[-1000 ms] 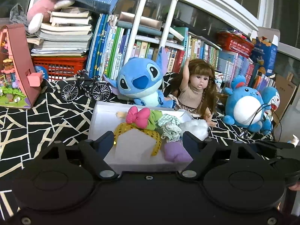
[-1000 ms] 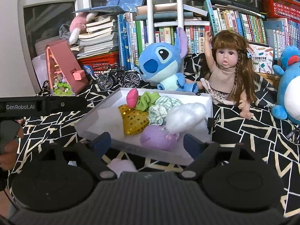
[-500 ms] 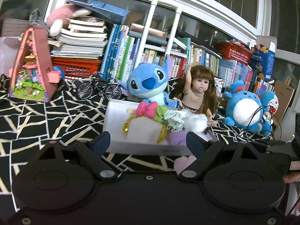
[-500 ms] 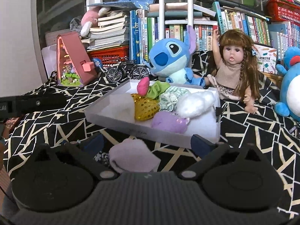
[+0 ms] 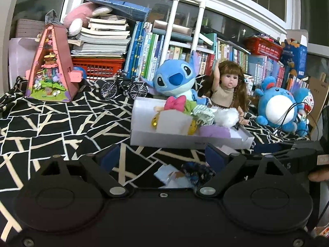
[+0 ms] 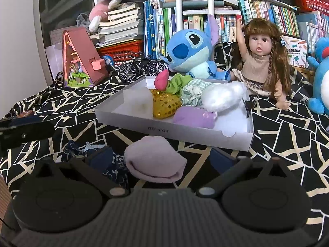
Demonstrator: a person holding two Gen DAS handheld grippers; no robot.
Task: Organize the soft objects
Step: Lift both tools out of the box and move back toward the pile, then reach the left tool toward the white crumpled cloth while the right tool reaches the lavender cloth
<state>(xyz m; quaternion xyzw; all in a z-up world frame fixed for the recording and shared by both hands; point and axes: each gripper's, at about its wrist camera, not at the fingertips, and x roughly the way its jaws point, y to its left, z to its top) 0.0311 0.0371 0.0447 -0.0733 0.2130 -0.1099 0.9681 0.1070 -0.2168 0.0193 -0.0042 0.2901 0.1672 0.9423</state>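
Both grippers lower; tray (image 6: pixel 205 134) lettering unreadable

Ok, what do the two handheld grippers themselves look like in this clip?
Both are black: each body shows two round discs and angled linkage arms with silver pivot screws. The left gripper and the right gripper each have dark blue finger pads. The right's centre is grey and ribbed.
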